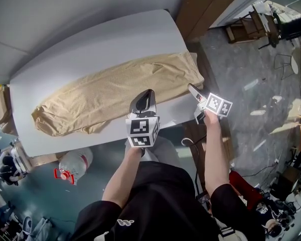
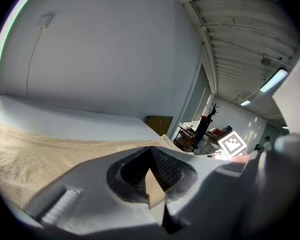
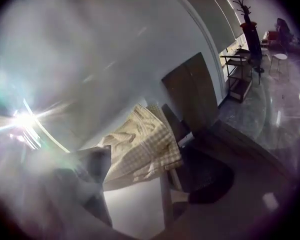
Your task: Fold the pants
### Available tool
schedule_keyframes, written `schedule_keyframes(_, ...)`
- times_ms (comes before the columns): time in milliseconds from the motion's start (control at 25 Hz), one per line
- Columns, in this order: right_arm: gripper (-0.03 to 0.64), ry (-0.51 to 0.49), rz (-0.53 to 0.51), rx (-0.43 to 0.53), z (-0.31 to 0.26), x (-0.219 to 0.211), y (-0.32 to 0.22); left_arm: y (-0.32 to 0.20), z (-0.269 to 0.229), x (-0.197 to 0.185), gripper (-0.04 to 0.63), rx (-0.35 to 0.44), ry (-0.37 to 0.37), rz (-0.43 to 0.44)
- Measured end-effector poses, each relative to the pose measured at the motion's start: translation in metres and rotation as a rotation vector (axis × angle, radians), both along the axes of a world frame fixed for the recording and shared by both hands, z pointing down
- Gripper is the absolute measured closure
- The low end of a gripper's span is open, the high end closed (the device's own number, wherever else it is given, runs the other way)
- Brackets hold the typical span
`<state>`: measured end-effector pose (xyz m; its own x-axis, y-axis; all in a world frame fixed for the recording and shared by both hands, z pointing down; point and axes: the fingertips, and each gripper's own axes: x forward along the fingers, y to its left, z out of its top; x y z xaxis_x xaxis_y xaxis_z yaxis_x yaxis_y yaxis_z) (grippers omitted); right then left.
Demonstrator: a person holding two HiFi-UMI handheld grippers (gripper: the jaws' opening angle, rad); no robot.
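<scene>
The tan, finely checked cloth pants (image 1: 115, 97) lie lengthwise and wrinkled on the white rounded table (image 1: 90, 49). They stretch away to the left of both tools, and their far end is bunched. The left gripper (image 1: 148, 95) tilts slightly down over the pants' near edge, clenched on a sliver of the fabric. The right gripper (image 1: 194, 103) sits just beyond the pants' right end, at the table's corner, jaws spread wide and empty. Both bare forearms reach forward.

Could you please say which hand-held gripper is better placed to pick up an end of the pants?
Probably the right hand-held gripper: its jaws stand open, facing one end of the pants. The left hand-held gripper sits over their middle, jaws together.
</scene>
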<state>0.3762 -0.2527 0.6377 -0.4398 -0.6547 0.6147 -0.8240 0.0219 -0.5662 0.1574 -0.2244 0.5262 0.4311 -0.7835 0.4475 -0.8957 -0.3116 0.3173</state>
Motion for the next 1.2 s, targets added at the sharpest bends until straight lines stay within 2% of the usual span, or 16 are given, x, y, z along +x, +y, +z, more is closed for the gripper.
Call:
schedule_keyframes(80,0.133,0.028,-0.013,-0.004,0.006,-0.002,-0.003,-0.001,0.007,0.001,0.594,-0.014,0.005,-0.001)
schedule_keyframes(200,0.192,0.060,-0.031,0.002,0.010,-0.005,-0.006,-0.002,0.012,0.001,0.594,-0.024,0.007,-0.001)
schedule_keyframes(560,0.443,0.119,-0.004,0.056,0.002,-0.003,-0.018,-0.008,0.013,-0.004,0.594,-0.029,0.003,-0.015)
schedule_keyframes(880,0.532,0.187,-0.051,0.128,-0.015,-0.008,-0.018,-0.009,0.013,-0.008,0.594,-0.024,0.013,-0.024)
schedule_keyframes(1000,0.545,0.157,-0.062,0.186,-0.039,-0.021,-0.023,-0.011,0.008,-0.011,0.594,-0.012,0.015,-0.028)
schedule_keyframes(1200,0.546,0.245,-0.127,0.259,-0.076,-0.037,-0.028,-0.012,-0.007,-0.023,0.594,0.018,0.026,-0.054)
